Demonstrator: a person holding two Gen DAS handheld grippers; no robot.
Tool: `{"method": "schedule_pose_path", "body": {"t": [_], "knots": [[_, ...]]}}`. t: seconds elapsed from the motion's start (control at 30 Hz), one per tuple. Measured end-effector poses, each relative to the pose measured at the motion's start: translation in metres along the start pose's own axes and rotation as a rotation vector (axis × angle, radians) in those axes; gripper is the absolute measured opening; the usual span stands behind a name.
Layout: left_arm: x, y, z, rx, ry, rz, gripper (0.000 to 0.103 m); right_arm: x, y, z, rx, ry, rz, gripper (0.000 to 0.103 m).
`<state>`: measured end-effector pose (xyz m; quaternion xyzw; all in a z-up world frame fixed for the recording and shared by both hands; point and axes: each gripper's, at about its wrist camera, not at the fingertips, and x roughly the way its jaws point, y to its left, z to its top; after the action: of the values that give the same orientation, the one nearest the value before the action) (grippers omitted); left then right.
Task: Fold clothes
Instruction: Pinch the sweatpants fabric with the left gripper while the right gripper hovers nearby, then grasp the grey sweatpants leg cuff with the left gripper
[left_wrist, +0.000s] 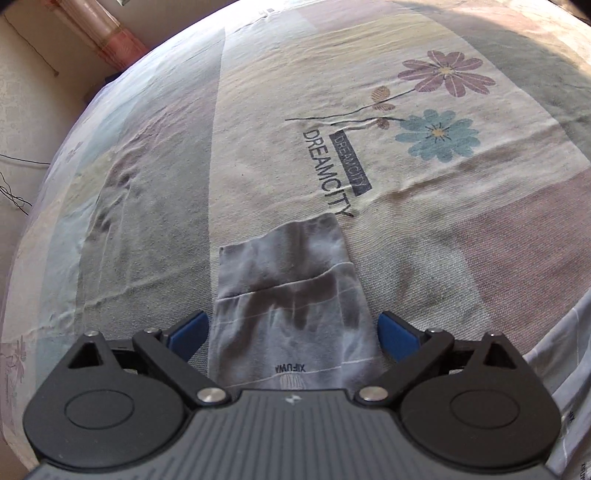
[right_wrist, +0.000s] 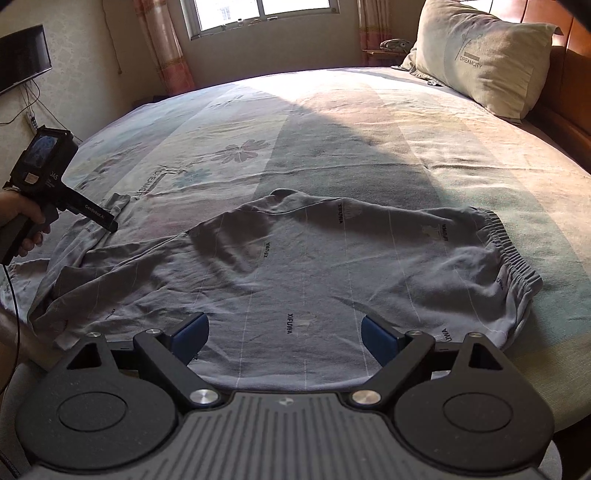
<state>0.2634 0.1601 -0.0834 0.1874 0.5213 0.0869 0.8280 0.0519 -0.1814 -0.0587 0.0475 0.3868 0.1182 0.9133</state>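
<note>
Grey trousers (right_wrist: 295, 266) with thin white lines and "XIFUWA" print lie spread across the near part of the bed, elastic waistband (right_wrist: 513, 251) at the right, legs trailing left. My right gripper (right_wrist: 284, 334) is open, its blue pads apart just above the trousers' near edge. My left gripper (left_wrist: 293, 330) is open, hovering over the end of one trouser leg (left_wrist: 288, 280), one pad on each side of it. The left gripper also shows in the right wrist view (right_wrist: 110, 223) at the far left, held by a hand over the leg cuffs.
The bed sheet (left_wrist: 332, 92) has pastel patches, flowers and "DREAMCITY" print. A pillow (right_wrist: 480, 55) leans on the wooden headboard at the back right. A window with curtains is behind the bed. A wall-mounted screen (right_wrist: 22, 59) is at the left.
</note>
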Motion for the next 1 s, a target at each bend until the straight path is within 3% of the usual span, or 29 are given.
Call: {"method": "schedule_pose_path", "body": {"t": [0.13, 0.63, 0.83, 1.0], "knots": [[-0.004, 0.012, -0.007, 0.002, -0.011, 0.081, 0.098, 0.001, 0.005, -0.002, -0.014, 0.0, 0.01, 0.092], [-0.044, 0.088, -0.076, -0.104, -0.031, 0.188, 0.098, -0.016, 0.024, -0.002, -0.038, -0.032, 0.051, 0.093], [-0.047, 0.115, -0.116, -0.186, -0.006, 0.157, 0.097, -0.02, 0.036, -0.004, -0.068, -0.04, 0.068, 0.096], [-0.06, 0.124, -0.132, -0.287, -0.079, 0.007, 0.096, -0.019, 0.044, -0.005, -0.082, -0.03, 0.079, 0.096]]}}
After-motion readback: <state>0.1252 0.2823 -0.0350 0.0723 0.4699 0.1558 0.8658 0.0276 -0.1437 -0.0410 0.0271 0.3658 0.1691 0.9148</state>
